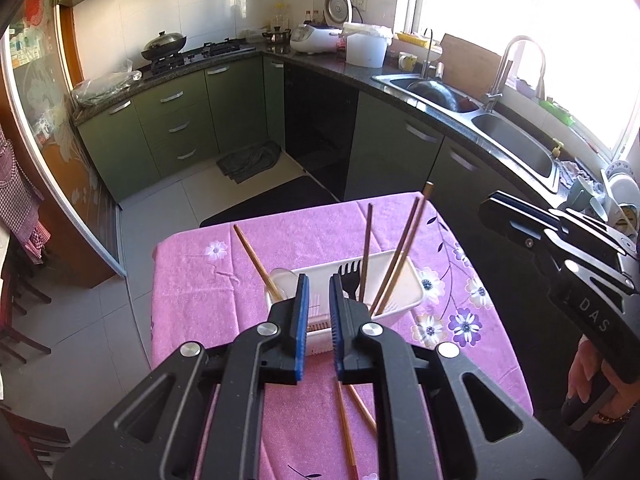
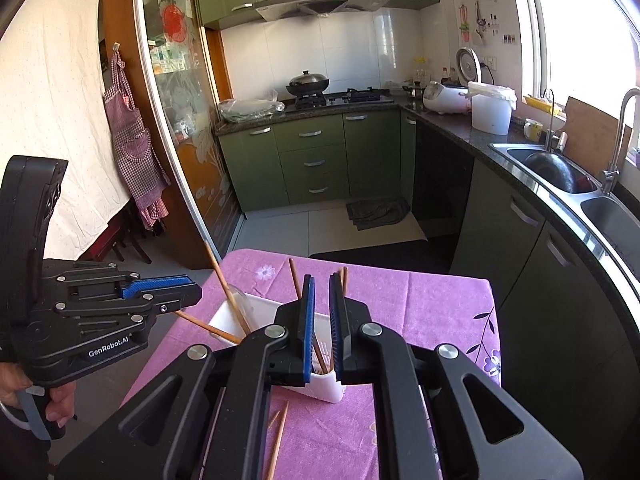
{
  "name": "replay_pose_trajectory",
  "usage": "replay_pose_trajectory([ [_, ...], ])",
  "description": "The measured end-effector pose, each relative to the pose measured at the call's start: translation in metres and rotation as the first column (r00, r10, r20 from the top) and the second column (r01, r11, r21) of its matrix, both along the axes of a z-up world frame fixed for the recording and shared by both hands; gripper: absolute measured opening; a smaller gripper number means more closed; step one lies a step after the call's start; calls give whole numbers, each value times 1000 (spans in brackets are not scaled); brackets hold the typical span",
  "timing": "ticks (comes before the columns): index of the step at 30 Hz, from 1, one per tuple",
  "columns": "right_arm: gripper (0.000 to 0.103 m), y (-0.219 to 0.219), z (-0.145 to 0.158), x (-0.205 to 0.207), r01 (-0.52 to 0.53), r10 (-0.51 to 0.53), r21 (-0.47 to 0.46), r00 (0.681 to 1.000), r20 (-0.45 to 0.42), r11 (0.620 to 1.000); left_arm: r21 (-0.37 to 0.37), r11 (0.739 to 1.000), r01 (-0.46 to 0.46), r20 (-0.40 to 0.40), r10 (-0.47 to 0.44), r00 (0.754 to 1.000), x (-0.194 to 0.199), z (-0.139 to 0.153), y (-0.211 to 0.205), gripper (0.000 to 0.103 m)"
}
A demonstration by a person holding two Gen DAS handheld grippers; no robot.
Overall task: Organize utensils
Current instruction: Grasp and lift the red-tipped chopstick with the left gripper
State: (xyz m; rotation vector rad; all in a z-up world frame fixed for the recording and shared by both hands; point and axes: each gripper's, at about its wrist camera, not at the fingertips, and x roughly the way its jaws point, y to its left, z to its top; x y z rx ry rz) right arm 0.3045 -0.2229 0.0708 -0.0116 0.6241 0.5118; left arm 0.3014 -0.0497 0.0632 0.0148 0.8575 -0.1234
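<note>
A white plastic utensil holder [image 1: 394, 280] stands on a table with a pink floral cloth [image 1: 200, 280]. It holds several brown chopsticks [image 1: 400, 256], a black fork [image 1: 350, 276] and a clear spoon [image 1: 282, 280]. My left gripper [image 1: 319, 280] hovers just above its near side, jaws slightly apart and empty. Two loose chopsticks [image 1: 348, 432] lie on the cloth below it. In the right wrist view the holder [image 2: 256, 312] sits under my right gripper [image 2: 322, 280], also slightly apart and empty. Loose chopsticks [image 2: 278, 436] lie near it. The left gripper [image 2: 160, 292] shows at left.
Green kitchen cabinets [image 1: 172, 120] and a dark counter with a double sink [image 1: 508, 136] surround the table. A stove with a wok [image 1: 164, 46] is at the back. A dark mat [image 1: 280, 196] lies on the tiled floor beyond the table.
</note>
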Motion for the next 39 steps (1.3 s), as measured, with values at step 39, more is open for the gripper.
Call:
replay_pose_trajectory([
  [39, 28, -63, -207, -64, 21, -74, -162, 941, -330, 987, 63, 998, 11, -477, 21, 878, -28, -236, -46, 21],
])
